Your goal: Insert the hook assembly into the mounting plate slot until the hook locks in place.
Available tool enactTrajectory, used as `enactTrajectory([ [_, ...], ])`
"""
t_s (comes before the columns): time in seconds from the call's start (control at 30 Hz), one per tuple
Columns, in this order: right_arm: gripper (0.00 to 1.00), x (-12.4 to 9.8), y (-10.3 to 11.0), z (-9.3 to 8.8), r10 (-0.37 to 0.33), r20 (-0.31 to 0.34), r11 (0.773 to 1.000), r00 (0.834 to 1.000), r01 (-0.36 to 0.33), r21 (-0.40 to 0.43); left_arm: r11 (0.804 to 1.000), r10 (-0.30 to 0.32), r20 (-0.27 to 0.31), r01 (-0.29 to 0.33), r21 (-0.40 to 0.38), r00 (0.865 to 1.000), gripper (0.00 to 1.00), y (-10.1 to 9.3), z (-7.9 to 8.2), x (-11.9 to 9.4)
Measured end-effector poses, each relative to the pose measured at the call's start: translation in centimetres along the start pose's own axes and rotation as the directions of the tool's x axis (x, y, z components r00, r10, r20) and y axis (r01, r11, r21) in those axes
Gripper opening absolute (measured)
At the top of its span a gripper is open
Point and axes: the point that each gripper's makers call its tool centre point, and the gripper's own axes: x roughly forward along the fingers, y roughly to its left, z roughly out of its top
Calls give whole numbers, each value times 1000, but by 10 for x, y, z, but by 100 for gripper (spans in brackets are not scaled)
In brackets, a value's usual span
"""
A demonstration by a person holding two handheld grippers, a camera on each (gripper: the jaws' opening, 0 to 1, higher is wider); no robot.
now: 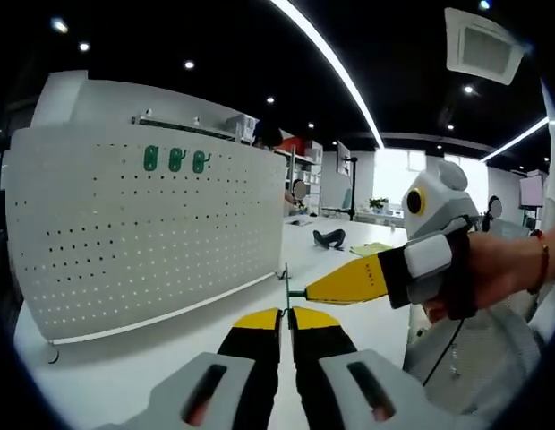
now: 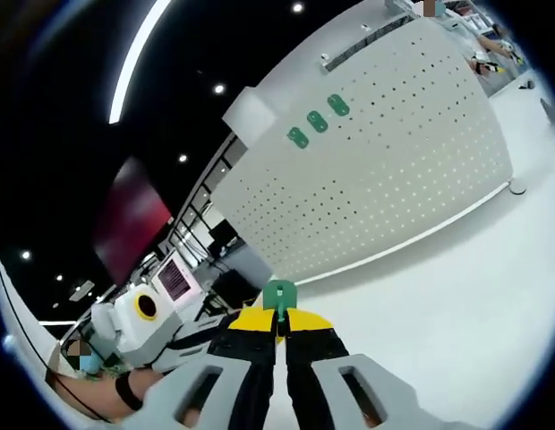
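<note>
1. We see a white table (image 1: 152, 358) carrying everything; its top is smooth and glossy, and it shows again in the right gripper view (image 2: 456, 305).
2. A white perforated mounting plate (image 1: 143, 233) stands upright on the table, its long bottom edge resting on the surface (image 2: 385, 179).
3. Farther back on the same table lies a dark, curved object (image 1: 329, 238), well apart from the plate; we cannot tell what it is.
4. Beside it sits a flat yellowish sheet (image 1: 371, 249).
</note>
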Motion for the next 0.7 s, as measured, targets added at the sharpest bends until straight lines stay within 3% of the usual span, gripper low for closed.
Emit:
enactTrajectory([
  [0.2,1,5,6,2,-10,-2,999,1000,10,-39,999,16,10,-16,-40,1000,7,5,2,-3],
  [0.33,1,7,8,6,-11,7,999,1000,11,-46,999,27,14,-26,-40,1000,17,10,4,-7],
  [0.7,1,18,8,22,-50,33,992,998,53,-113,999,29,8,-29,-37,1000,20,21,1,-21],
])
